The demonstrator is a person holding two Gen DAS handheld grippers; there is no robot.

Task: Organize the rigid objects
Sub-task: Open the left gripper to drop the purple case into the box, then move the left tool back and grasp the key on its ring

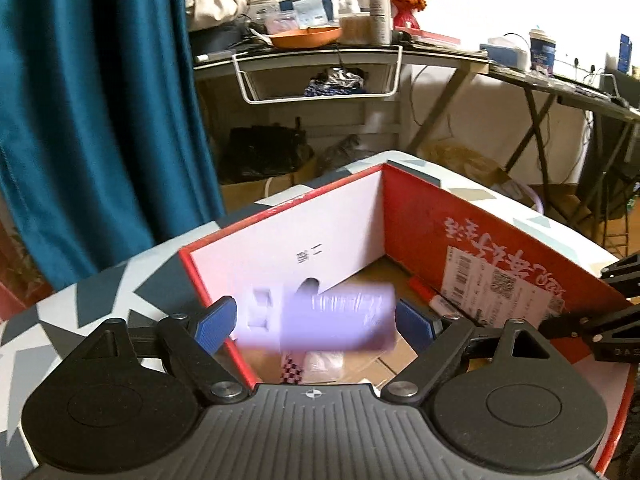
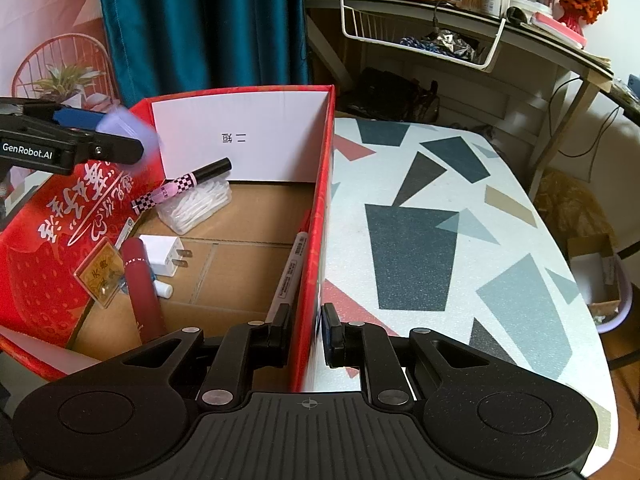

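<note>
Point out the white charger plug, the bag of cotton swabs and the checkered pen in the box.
white charger plug (image 2: 162, 258), right wrist view, its white body
bag of cotton swabs (image 2: 196, 206), right wrist view, bag's middle
checkered pen (image 2: 176, 189), right wrist view, pink barrel

white lettering "genrobot.ai" stands on the black finger of the left tool (image 2: 76, 136) in the right wrist view. two black chinese characters, printed upside down, stand on the white inner wall of the red box (image 2: 316, 240), seen in both views. large white brush-style chinese script runs along the box's red flap, too stylised to read. a shipping label (image 1: 500, 288) with barcode and qr code is stuck to the box wall; its small print is illegible.
</note>
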